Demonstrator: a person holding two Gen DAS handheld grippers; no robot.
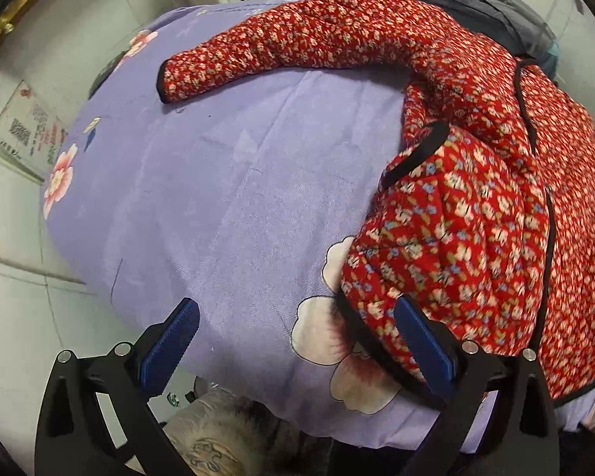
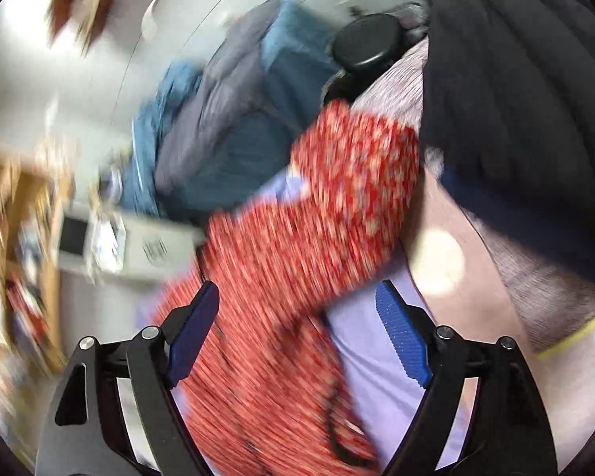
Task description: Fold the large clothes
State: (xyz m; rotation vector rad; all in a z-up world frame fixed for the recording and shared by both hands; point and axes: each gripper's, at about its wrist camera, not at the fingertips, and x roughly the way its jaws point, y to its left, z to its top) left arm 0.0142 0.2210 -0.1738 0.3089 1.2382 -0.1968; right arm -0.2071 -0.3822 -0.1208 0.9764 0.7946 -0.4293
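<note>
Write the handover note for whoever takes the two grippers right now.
Left gripper: open, holding nothing, at the jacket's near hem corner.
Right gripper: open, empty; view blurred, red fabric between the fingers but not clamped.
Red floral jacket: on the purple blanket, one sleeve stretched out, a front panel flipped over.
Done: no tidy fold visible yet.
Left: grasp the hem, fold sleeves and body in.
</note>
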